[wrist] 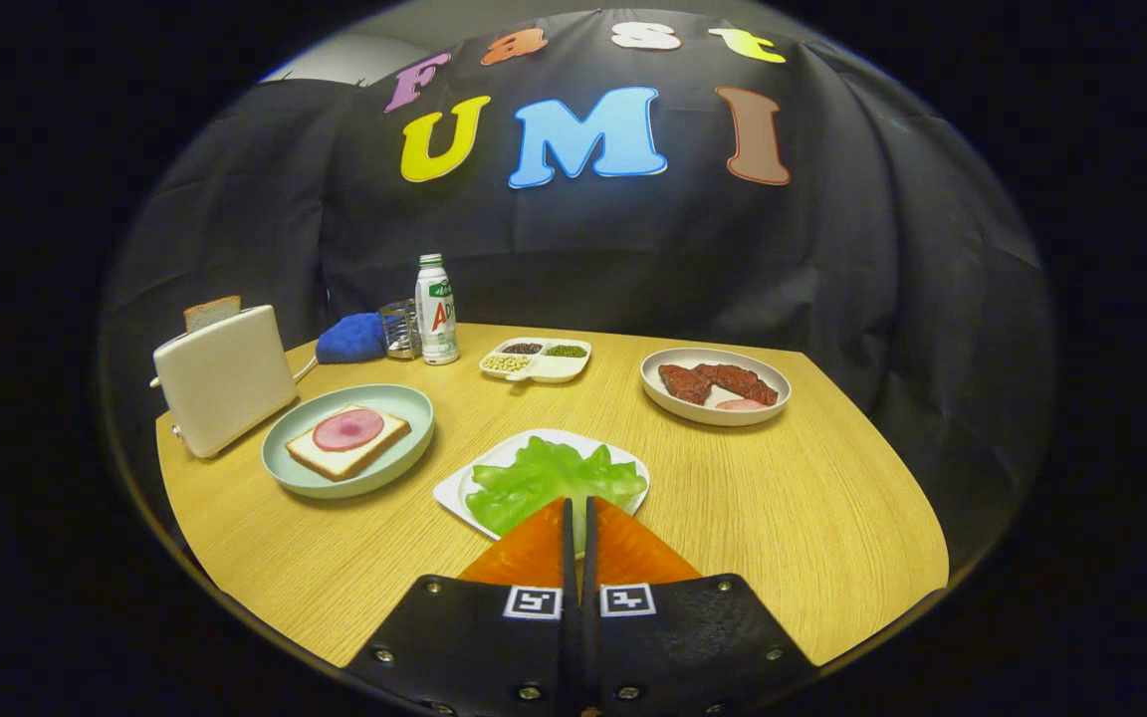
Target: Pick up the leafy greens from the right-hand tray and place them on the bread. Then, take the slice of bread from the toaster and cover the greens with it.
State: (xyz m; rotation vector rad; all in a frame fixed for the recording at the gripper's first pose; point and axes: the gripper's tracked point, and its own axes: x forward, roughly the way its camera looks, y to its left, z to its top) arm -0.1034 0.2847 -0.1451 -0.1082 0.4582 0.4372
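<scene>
The gripper shows as two wedge-shaped fingers that taper to narrow tips at 12 o'clock and widen toward their bases at 6 o'clock. Their inner edges run side by side with a thin dark seam between them, closed together. Each finger is fixed into a broad black mounting block with angled outer edges and a matte, slightly textured surface. A square black-and-white tag sits on the near inner corner of the left block, and a matching one on the right. Small round silver screws dot the blocks along their outer and lower edges.
</scene>
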